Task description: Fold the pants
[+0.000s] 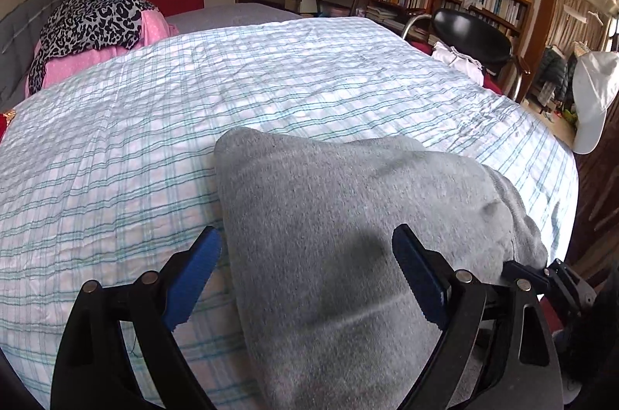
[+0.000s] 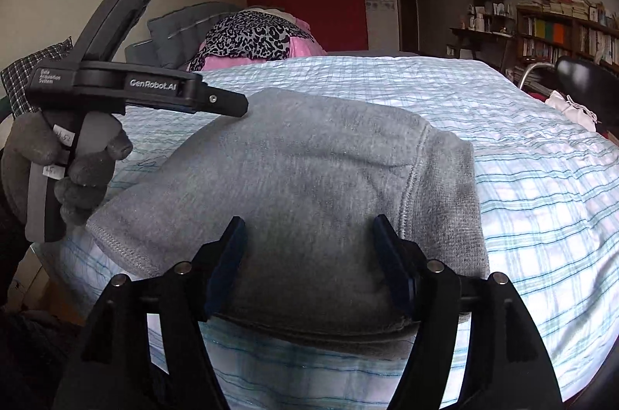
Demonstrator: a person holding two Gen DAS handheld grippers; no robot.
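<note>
The grey sweatpants (image 2: 294,185) are lying folded on the plaid bedspread (image 1: 116,146) while the left gripper (image 1: 305,270) and right gripper (image 2: 309,255) are hovering wide open (gripping nothing), so each should be closing squarely on all near-edge layers.

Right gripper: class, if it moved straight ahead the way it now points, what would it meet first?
Probably the folded grey pants. The right gripper is open, its jaws set wide over the pants' near edge on the plaid bedspread. Its height above the cloth is unclear, so it might skim over the top instead.

folded grey pants (image 2: 309,185) on checked bedspread (image 2: 541,177), right tool (image 2: 309,255) spread above.
</note>
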